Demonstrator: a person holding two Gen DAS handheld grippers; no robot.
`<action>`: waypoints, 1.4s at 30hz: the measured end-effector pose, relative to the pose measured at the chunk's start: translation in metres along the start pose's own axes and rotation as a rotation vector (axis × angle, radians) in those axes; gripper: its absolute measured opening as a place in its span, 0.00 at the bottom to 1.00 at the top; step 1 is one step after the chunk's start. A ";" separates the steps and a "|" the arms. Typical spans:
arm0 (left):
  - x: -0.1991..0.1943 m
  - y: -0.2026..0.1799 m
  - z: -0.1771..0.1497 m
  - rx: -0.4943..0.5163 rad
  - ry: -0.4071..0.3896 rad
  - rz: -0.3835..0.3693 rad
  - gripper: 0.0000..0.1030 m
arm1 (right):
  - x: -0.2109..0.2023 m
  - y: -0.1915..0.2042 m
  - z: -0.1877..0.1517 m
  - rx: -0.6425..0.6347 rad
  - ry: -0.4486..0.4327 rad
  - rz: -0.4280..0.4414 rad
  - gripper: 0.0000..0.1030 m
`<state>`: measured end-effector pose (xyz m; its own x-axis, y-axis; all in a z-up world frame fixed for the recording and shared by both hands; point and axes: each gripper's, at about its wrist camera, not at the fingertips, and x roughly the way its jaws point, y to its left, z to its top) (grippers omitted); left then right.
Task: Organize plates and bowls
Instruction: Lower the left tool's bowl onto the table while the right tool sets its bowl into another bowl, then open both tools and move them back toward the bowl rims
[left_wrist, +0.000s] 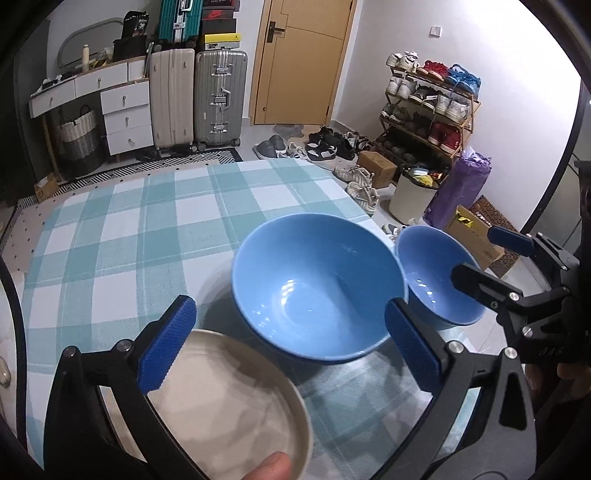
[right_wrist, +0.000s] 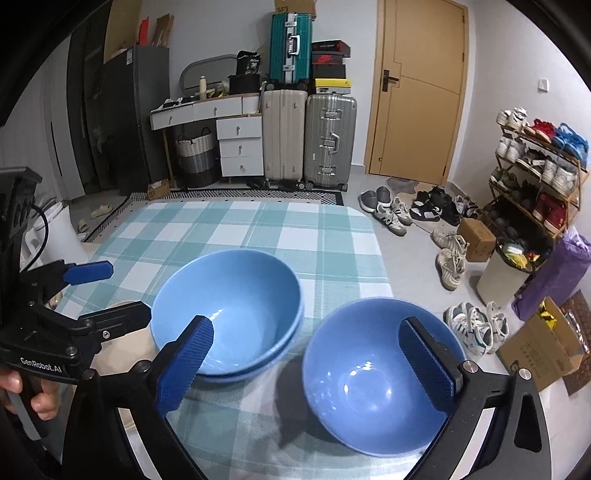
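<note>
Two blue bowls sit nested as a stack (left_wrist: 314, 288) (right_wrist: 229, 306) on the checked tablecloth (left_wrist: 129, 221) (right_wrist: 240, 221). A single blue bowl (left_wrist: 432, 273) (right_wrist: 369, 380) stands just to their right, near the table's right edge. A cream plate (left_wrist: 229, 406) (right_wrist: 110, 354) lies to the left of the stack. My left gripper (left_wrist: 289, 303) (right_wrist: 129, 293) hangs open above the plate and the stack, holding nothing. My right gripper (right_wrist: 306, 321) (left_wrist: 480, 258) is open above the single bowl, also holding nothing. A thumb (left_wrist: 266, 465) shows at the bottom edge.
Past the table's far edge stand suitcases (right_wrist: 310, 140), a white drawer unit (right_wrist: 240, 147) and a wooden door (right_wrist: 417, 92). On the floor to the right are a shoe rack (right_wrist: 535, 177), loose shoes (right_wrist: 450, 262), a bin (right_wrist: 506, 273) and cardboard boxes (right_wrist: 535, 347).
</note>
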<state>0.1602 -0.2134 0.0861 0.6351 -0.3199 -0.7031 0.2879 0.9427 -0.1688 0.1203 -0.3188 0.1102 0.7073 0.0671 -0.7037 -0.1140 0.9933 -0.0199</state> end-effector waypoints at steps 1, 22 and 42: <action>0.000 -0.002 -0.001 -0.005 0.004 -0.009 0.99 | -0.002 -0.002 -0.002 0.006 0.000 0.000 0.99; 0.014 -0.069 -0.014 0.036 0.051 -0.060 0.99 | -0.052 -0.070 -0.038 0.100 -0.028 -0.063 0.99; 0.040 -0.125 -0.026 0.123 0.100 -0.103 0.99 | -0.043 -0.115 -0.068 0.175 0.027 -0.114 0.99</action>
<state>0.1309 -0.3420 0.0606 0.5248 -0.3970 -0.7530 0.4372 0.8847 -0.1618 0.0563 -0.4422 0.0945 0.6893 -0.0465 -0.7230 0.0898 0.9957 0.0216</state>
